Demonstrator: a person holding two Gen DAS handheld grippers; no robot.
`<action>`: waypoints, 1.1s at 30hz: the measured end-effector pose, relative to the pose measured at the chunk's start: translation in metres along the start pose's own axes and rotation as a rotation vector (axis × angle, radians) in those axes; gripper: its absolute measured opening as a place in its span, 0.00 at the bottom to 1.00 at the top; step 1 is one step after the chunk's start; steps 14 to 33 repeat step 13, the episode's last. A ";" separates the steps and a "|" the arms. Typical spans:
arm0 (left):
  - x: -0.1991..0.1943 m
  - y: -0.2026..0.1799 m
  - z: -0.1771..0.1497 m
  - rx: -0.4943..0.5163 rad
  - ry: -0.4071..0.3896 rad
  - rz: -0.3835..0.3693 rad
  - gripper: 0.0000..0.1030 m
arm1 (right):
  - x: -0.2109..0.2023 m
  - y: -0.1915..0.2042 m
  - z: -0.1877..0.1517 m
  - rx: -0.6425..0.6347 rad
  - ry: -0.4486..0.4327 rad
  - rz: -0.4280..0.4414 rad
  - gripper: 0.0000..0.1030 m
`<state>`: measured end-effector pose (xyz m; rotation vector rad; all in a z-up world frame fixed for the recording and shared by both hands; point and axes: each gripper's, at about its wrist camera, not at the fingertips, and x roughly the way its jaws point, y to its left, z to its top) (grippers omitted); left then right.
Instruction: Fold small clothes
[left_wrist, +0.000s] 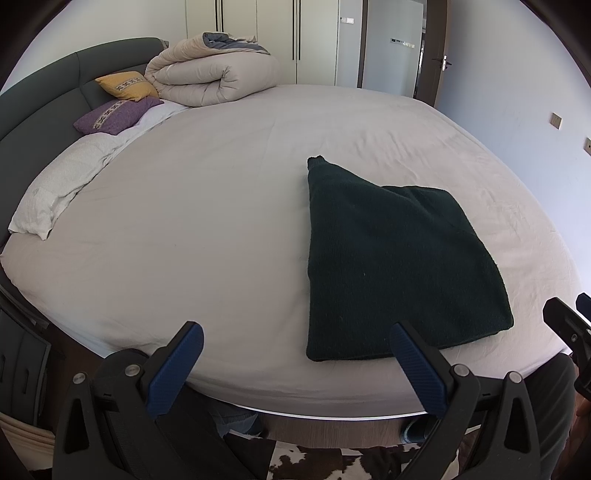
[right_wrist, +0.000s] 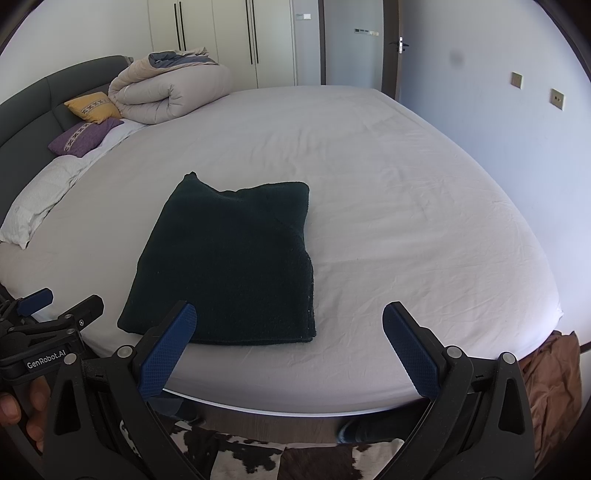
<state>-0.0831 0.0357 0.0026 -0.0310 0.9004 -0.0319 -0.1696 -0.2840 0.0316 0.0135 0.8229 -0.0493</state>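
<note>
my left gripper (left_wrist: 297, 341) spread wide and holding nothing, right gripper (right_wrist: 290, 321) same deal, dark green folded sweater (right_wrist: 229, 266) flat near the bed (right_wrist: 406, 184) edge — brown cloth (right_wrist: 550, 376) only in the right view

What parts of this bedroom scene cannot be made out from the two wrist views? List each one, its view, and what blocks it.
- Layers inside the folded dark green knitted garment: both views, covered by its own top face.
- Right gripper fingertips: left wrist view, cut off by the right edge.
- Brown cloth beside the bed: right wrist view, partly behind the white bedsheet edge.
- Floor under the bed: both views, hidden.
</note>
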 end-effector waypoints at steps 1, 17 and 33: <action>0.000 0.000 0.000 0.001 0.001 0.000 1.00 | 0.000 0.000 0.000 0.000 0.000 0.000 1.00; 0.001 0.003 0.001 0.001 -0.003 -0.002 1.00 | 0.001 0.000 0.000 0.000 0.004 0.000 1.00; 0.001 0.003 0.001 0.001 -0.003 -0.002 1.00 | 0.001 0.000 0.000 0.000 0.004 0.000 1.00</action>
